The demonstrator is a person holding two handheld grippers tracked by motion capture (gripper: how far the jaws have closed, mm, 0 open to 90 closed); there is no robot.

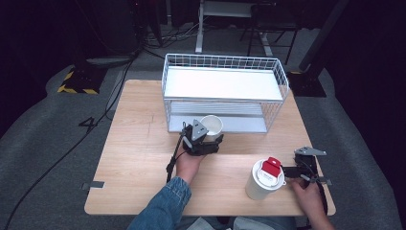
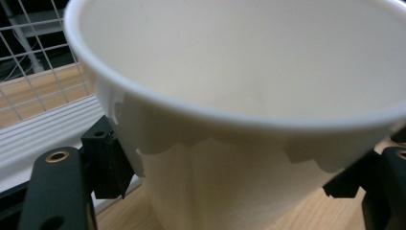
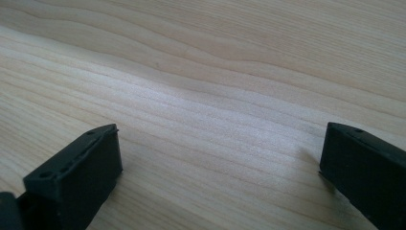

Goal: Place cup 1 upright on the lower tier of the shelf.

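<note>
Both grippers are over the wooden table (image 1: pixel 139 143) from where I stand. Held in the person's left hand (image 1: pixel 187 165), the left gripper (image 1: pixel 203 143) has its two black jaws clamped on either side of an empty white paper cup (image 1: pixel 212 127), just below the rim; in the left gripper view the cup (image 2: pixel 249 96) sits so close that its open mouth and pale inside take up most of the picture (a scalloped edge runs under the rim). That cup is just in front of the white wire rack (image 1: pixel 225 91), by the rack's lower shelf. Over on the other side, the right gripper (image 1: pixel 306 170) has its jaws spread wide with nothing between them, and bare wood grain lies beneath. Just beside it stands a second white cup (image 1: pixel 261 184) with a red-and-white lid piece (image 1: pixel 270 168) on top, near the table's front edge.
</note>
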